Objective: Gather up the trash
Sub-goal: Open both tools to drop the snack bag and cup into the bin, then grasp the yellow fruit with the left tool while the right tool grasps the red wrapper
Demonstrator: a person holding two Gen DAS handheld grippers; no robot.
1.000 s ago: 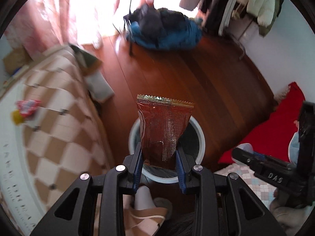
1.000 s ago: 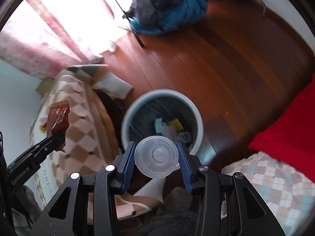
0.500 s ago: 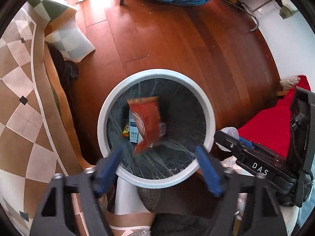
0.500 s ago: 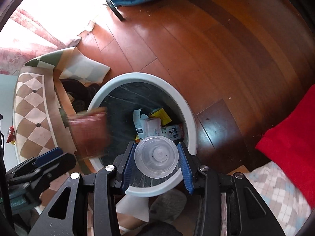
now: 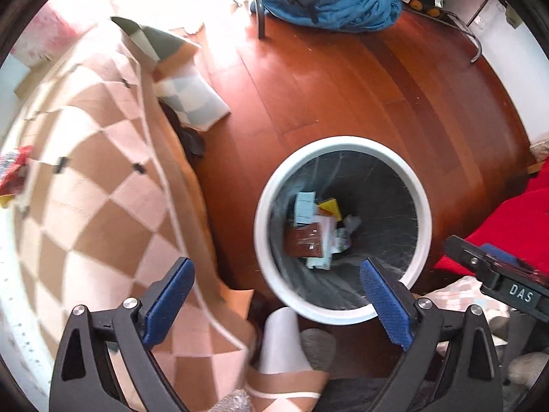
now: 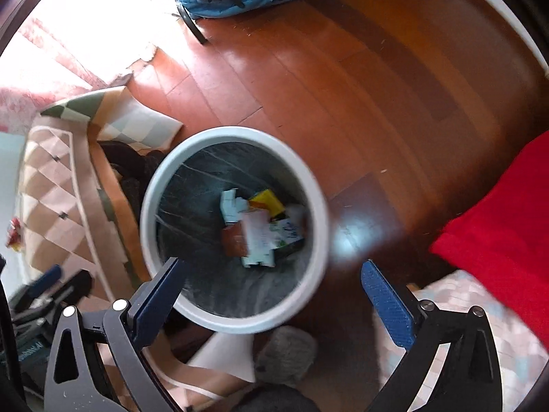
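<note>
Left gripper (image 5: 276, 283): pointed down over the floor, fingers (image 5: 168, 297) spread wide, just been opening, nothing between the pads.
Right gripper (image 6: 274, 285): pointed steeply down, fingers (image 6: 387, 307) spread wide, just been opening, nothing clamped; in the left view, seen as a black bar marked DAS beyond the right finger.
Bin (image 5: 423, 213): round, white rim, dark liner; ahead of the left gripper's fingers, toward the right one, whose tip overlaps the near rim in the picture; in the right view (image 6: 319, 206) ahead of the fingers, toward the left one, whose tip overlaps the near rim.
Wrapper (image 5: 303, 240): brown, lying flat at the bin's bottom, free of both grippers; in the right view (image 6: 233, 242) partly under a pale carton.
Other trash (image 5: 307, 204): pale blue carton, yellow scrap, white and green cartons heaped in the bin beside the wrapper.
Cup: not made out among the blurred trash.
Bed cover (image 5: 92, 185): tan and white checks, beyond the left finger in both views.
Red packet (image 5: 13, 171): on the cover, far out past the left finger.
Floor (image 5: 343, 89): reddish wood, ahead of the fingers past the bin.
Red cloth (image 6: 497, 233): beyond the right finger.
Blue bundle (image 5: 329, 7): far ahead, at the top edge.
</note>
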